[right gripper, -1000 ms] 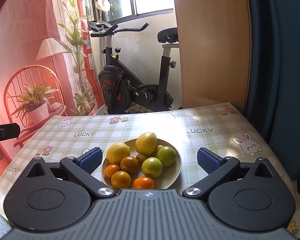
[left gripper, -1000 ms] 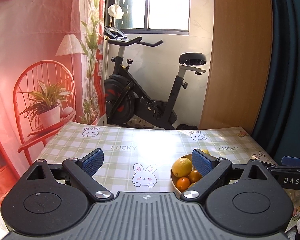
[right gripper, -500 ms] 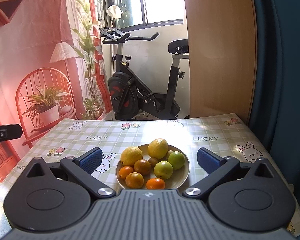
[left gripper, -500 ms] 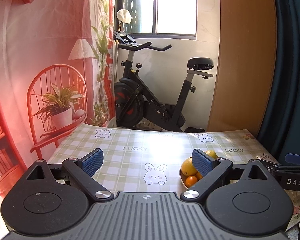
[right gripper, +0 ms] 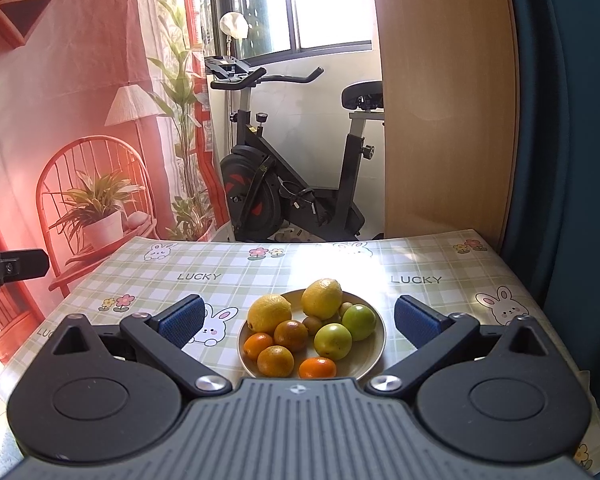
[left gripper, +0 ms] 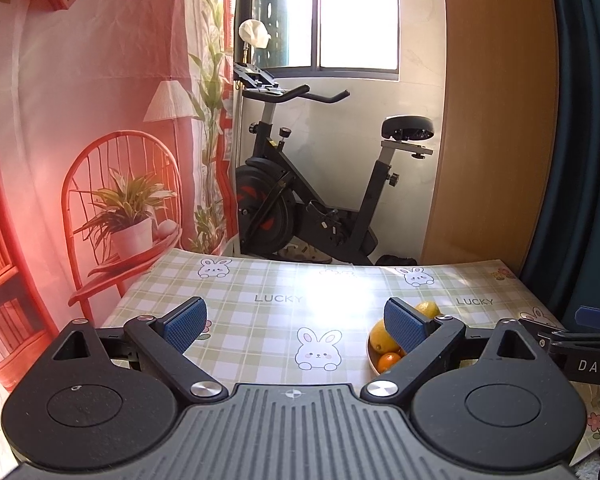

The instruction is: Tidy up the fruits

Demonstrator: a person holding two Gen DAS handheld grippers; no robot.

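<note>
A round beige plate (right gripper: 374, 354) on the checked tablecloth holds two lemons (right gripper: 269, 313), two green apples (right gripper: 333, 341), several oranges (right gripper: 275, 360) and small kiwis (right gripper: 312, 324). My right gripper (right gripper: 299, 322) is open and empty, held above the table's near side with the plate between its fingers in view. My left gripper (left gripper: 296, 324) is open and empty, left of the plate (left gripper: 370, 354), whose right part is hidden behind its right finger (left gripper: 404, 328). A lemon (left gripper: 382, 338) and an orange (left gripper: 389, 361) show there.
The table (right gripper: 220, 276) has a green checked cloth with bunnies and "LUCKY". Behind it stand an exercise bike (right gripper: 284, 184), a wooden panel (right gripper: 440, 120) and a printed red backdrop (right gripper: 60, 120). A dark curtain (right gripper: 560, 120) hangs on the right.
Both grippers have pulled back and risen a little, so the plate and table look smaller and farther. Both stay open and empty.
</note>
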